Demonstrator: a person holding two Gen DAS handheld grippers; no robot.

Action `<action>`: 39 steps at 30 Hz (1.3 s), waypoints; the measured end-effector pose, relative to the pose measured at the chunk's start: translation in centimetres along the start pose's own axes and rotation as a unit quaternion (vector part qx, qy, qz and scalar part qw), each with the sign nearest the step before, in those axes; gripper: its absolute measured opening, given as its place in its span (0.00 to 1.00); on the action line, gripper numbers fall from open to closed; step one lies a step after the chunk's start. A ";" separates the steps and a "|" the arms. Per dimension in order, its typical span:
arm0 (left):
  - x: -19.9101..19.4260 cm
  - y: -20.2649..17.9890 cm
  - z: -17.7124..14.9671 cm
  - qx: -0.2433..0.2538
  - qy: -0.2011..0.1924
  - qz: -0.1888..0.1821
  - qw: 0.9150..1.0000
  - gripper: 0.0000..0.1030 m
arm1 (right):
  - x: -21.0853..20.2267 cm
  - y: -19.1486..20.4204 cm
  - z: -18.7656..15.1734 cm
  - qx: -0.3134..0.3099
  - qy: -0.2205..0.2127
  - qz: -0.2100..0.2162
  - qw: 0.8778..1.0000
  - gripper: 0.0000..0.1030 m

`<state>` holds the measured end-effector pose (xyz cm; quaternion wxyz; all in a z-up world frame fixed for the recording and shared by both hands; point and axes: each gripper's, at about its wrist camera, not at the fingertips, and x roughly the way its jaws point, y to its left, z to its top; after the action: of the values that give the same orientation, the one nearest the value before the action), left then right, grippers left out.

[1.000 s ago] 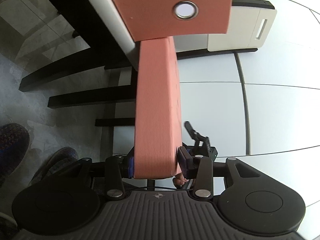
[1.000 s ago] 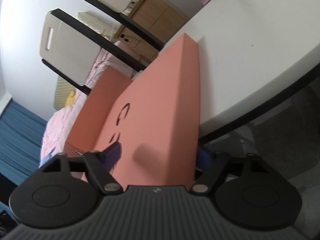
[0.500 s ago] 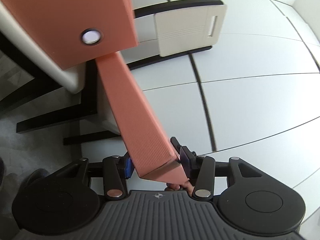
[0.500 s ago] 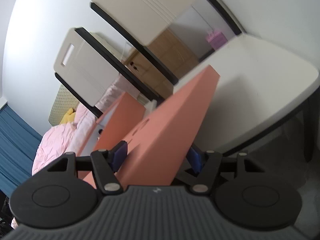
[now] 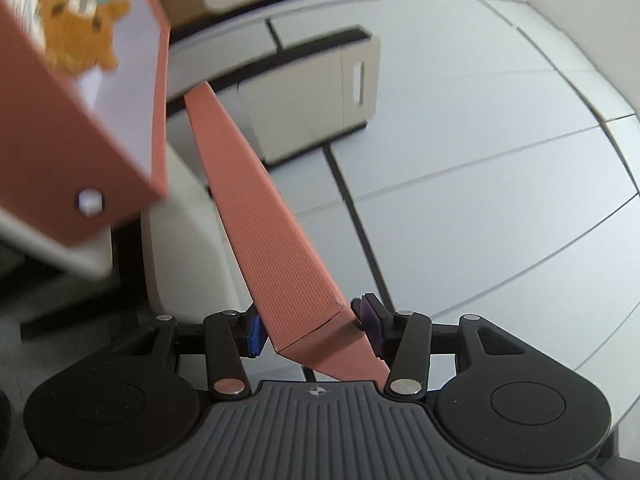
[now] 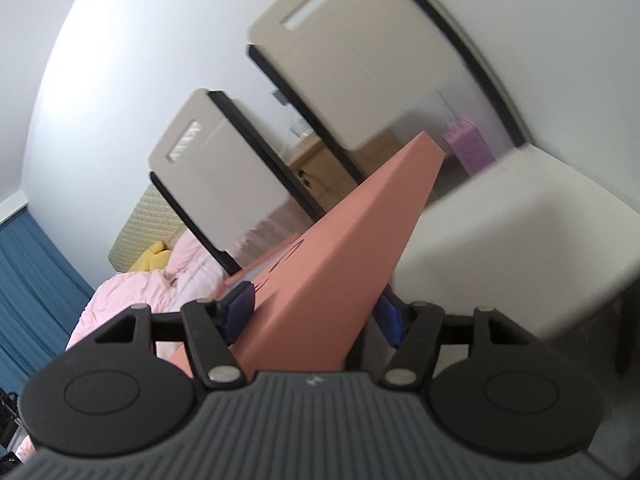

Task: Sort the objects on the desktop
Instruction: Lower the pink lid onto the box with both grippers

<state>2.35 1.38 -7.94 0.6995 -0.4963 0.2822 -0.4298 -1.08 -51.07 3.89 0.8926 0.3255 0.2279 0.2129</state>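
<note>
My left gripper (image 5: 316, 330) is shut on one end of a salmon-pink box lid (image 5: 264, 224), which runs away from me, tilted. My right gripper (image 6: 316, 314) is shut on the same lid's other end (image 6: 344, 256). In the left wrist view the open pink box (image 5: 60, 160) sits at the upper left on a cream table (image 5: 52, 248), with a brown teddy bear (image 5: 80, 16) inside its white interior. The lid is held apart from the box, below and to its right.
Cream chairs with black frames (image 5: 316, 100) stand behind the box over a white tiled floor (image 5: 500, 200). The right wrist view shows two chair backs (image 6: 360, 64), a cream tabletop (image 6: 500, 232), a pink bed (image 6: 132, 292) and a blue curtain (image 6: 28, 292).
Both grippers have tilted upward with the lid. The box has swung to the upper left of the left wrist view, and its inside with the teddy bear now shows.
</note>
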 end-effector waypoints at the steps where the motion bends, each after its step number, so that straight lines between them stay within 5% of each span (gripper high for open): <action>1: -0.6 -0.3 0.7 0.005 -0.013 0.005 1.000 0.51 | 0.9 0.5 0.4 -0.003 -0.003 0.008 1.000 0.63; 12: -9.5 -2.2 8.8 0.047 -0.157 0.101 0.981 0.52 | 17.4 5.0 1.9 0.001 0.029 0.091 0.995 0.63; 21: -11.7 -1.1 12.8 0.086 -0.244 0.193 0.947 0.54 | 31.2 5.4 0.0 0.025 0.077 0.133 0.988 0.63; 27: -11.9 -0.9 12.6 0.120 -0.273 0.228 0.927 0.55 | 35.5 3.4 -2.2 0.074 0.107 0.155 0.979 0.63; 31: -10.9 -1.0 12.4 0.134 -0.257 0.254 0.923 0.55 | 36.8 1.7 -3.3 0.103 0.121 0.146 0.976 0.63; 35: -10.5 -1.3 11.9 0.137 -0.264 0.294 0.908 0.74 | 36.7 1.5 -4.1 0.100 0.118 0.137 0.978 0.62; 39: -10.7 -2.5 10.1 0.165 -0.316 0.331 0.874 0.87 | 36.0 1.4 -4.9 0.100 0.109 0.130 0.980 0.61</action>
<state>4.86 15.04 -2.44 0.9246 -0.3604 0.1188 -0.0345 24.88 -28.70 -8.20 0.7902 0.4145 0.2998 0.3373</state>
